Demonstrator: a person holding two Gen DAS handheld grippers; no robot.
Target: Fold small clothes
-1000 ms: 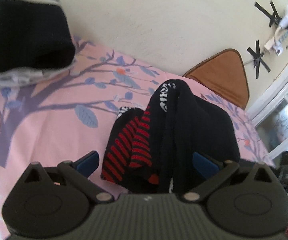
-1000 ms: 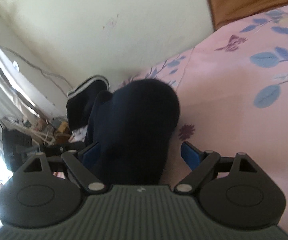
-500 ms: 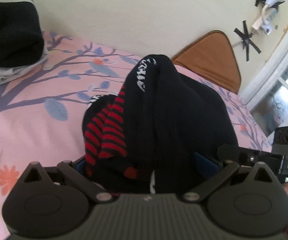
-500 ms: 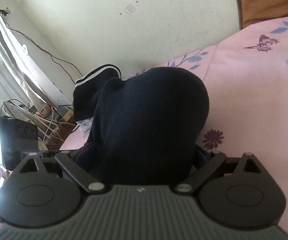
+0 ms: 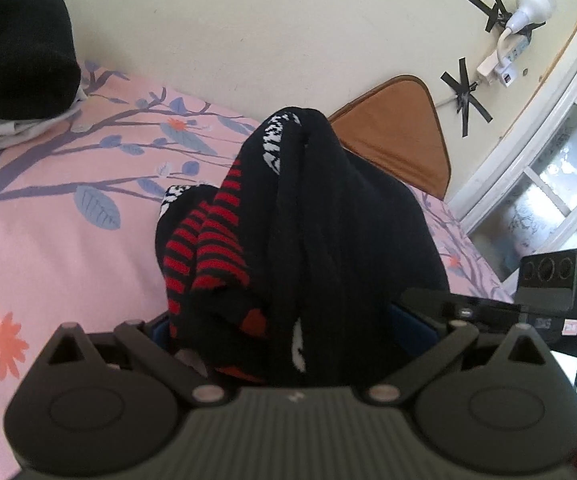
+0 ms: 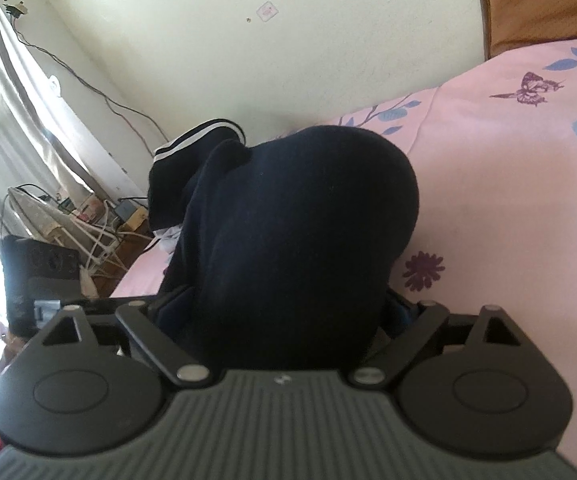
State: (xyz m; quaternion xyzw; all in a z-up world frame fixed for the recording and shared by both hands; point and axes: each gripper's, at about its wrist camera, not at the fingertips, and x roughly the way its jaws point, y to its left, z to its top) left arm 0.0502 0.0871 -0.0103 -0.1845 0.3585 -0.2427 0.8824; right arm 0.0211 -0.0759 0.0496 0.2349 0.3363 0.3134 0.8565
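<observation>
No container shows in either view. The socks (image 5: 296,240), black with red stripes and white lettering too distorted to read, stand bunched in the lower middle of the left wrist view on the pink floral bed (image 5: 48,248). The left gripper (image 5: 288,332) has its jaws set wide around them; whether the pads press, I cannot tell. In the right wrist view the right gripper (image 6: 284,312) has just been narrowing its wide jaws, a dark bundle (image 6: 300,232) between them, grip unclear. Folded clothes (image 5: 16,52) sit upper left.
</observation>
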